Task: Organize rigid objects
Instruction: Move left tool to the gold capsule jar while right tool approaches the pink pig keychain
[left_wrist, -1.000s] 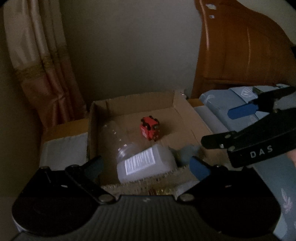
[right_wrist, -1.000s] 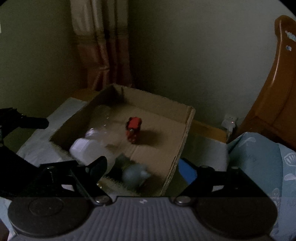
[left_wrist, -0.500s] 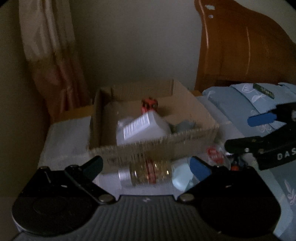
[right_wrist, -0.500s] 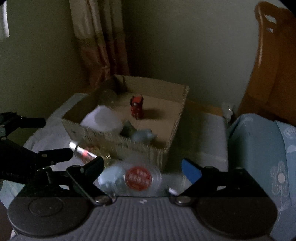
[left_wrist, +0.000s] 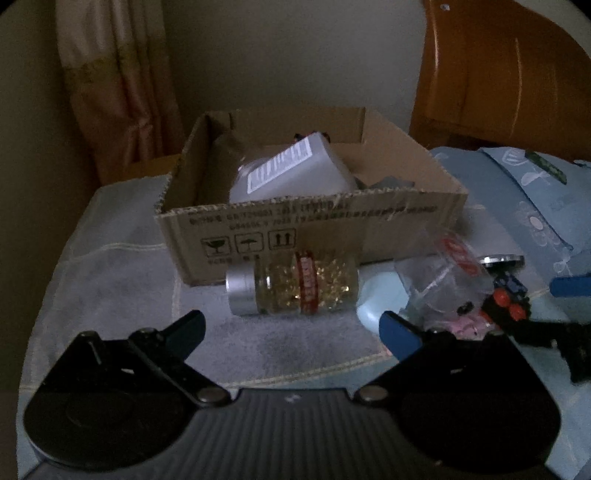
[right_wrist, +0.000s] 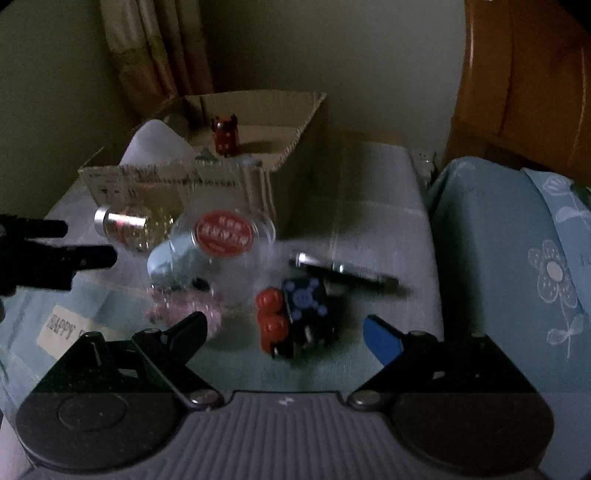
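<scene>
A glass jar (left_wrist: 295, 286) filled with gold-coloured bits lies on its side just in front of the cardboard box (left_wrist: 314, 236), its long axis running across the left wrist view and its silver cap pointing left. Beside it to the right, a clear plastic tub (left_wrist: 441, 275) with a red round label is tipped over, its labelled end facing up and away in the left view and toward the camera in the right wrist view. A pale blue object (left_wrist: 376, 301) sits between the jar and the tub, and something pink (right_wrist: 184, 308) lies under the tub, too blurred to identify. A black cube toy (right_wrist: 301, 314) with red knobs and a blue face rests near the right gripper (right_wrist: 284, 330), tilted, with a flat silver-edged item (right_wrist: 343, 271) behind it. The right gripper's 2 jaws stand wide apart, empty, with the cube toy just ahead of the gap and touching neither finger. The left gripper (left_wrist: 291, 330) is also spread wide and holds nothing; the jar lies just beyond its tips. Inside the box a white plastic bottle (left_wrist: 291, 173) leans with its printed label up, and a small red toy (right_wrist: 224, 134) stands behind it. Everything rests on a pale blue-grey cloth (left_wrist: 122, 273) in a dim room, with a curtain (left_wrist: 118, 85) at the left and a wooden headboard (left_wrist: 506, 74) at the right.
</scene>
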